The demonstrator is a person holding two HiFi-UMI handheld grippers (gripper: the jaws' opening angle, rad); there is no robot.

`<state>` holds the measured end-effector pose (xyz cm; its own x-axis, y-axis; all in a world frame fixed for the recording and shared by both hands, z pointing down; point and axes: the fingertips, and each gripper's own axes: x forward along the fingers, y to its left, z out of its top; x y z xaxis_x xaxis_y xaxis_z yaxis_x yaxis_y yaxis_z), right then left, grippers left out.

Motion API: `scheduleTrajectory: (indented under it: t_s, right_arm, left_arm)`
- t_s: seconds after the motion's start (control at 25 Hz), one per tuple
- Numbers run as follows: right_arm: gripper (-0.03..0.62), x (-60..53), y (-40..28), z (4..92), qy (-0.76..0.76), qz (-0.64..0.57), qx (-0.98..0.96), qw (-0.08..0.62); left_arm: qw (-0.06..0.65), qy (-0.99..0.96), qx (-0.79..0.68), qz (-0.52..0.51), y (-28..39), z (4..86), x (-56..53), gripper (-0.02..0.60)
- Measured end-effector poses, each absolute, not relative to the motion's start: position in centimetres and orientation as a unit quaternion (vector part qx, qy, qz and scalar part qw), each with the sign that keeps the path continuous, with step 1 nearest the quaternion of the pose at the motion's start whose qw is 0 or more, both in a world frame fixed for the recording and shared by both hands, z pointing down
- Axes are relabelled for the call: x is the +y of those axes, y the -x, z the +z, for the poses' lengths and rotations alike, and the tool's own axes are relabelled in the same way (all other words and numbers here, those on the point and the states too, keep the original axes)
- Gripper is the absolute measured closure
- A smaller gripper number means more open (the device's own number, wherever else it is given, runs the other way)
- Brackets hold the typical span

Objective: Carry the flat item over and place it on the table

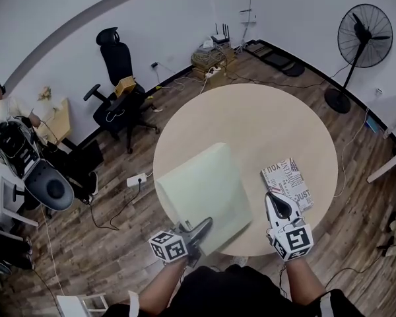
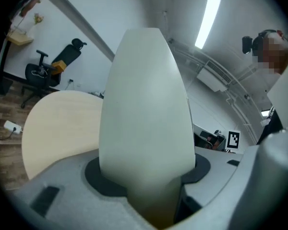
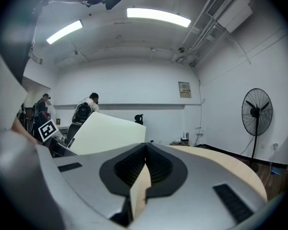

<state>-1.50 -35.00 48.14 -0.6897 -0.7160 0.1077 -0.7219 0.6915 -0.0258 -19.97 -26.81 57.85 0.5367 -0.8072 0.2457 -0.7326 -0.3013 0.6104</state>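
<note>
- A round, pale wooden worktop (image 1: 264, 124) is seen from above, standing on a wood-plank floor (image 1: 119, 210).
- A pale cream flat sheet (image 1: 204, 190) is held over the near left part of the worktop, with its near corner reaching out past the rim.
- The left tool (image 1: 203, 226) is clamped on that near corner. In the left gripper view the sheet (image 2: 146, 104) rises straight out from between the jaws of the tool (image 2: 149, 186) and fills the middle of the picture.
- In the right gripper view the sheet (image 3: 110, 133) is shown tilted, its far edge lifted above the worktop (image 3: 225, 162). Whether any part of it touches the surface cannot be told.
- The right tool (image 1: 274, 198) is held over the near right part of the worktop, apart from the sheet.
- Its jaws are closed together at the tips (image 3: 146, 150). A pale sliver is seen in the slot nearer the camera, and what it is cannot be made out.
- A packet with newspaper-style print (image 1: 288, 180) lies flat on the worktop, just ahead of the right tool.
- A black standing fan (image 1: 363, 38) is placed at the far right, and a black office chair (image 1: 119, 91) at the far left.
- People (image 3: 84, 111) are seen standing in the background of the right gripper view.
</note>
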Motion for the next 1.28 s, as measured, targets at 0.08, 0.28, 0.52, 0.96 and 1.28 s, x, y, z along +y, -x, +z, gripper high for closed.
scheduleTrajectory:
  t_s: [0.08,0.28,0.52,0.96,1.28]
  right_arm:
    - [0.597,-35.7,0.8,48.9,-0.403,0.037,-0.913,0.050]
    - [0.597,-37.0,-0.8,49.8,-0.429,0.050,-0.900,0.056]
    - [0.597,-37.6,-1.9,50.5,-0.463,0.060,-0.882,0.059]
    - [0.597,-37.4,-1.6,53.3,-0.507,0.086,-0.854,0.077]
    - [0.597,-36.9,-2.2,54.0,-0.534,0.104,-0.835,0.085]
  left_arm:
    - [0.358,-0.805,-0.470,-0.044,19.6,58.5,-27.5,0.318]
    - [0.415,-0.801,-0.428,-0.052,19.2,59.8,-28.9,0.318]
    - [0.487,-0.779,-0.393,-0.047,19.3,62.6,-31.0,0.318]
    - [0.593,-0.749,-0.293,-0.034,18.0,66.8,-32.9,0.318]
    - [0.635,-0.731,-0.248,-0.026,17.7,68.6,-34.4,0.318]
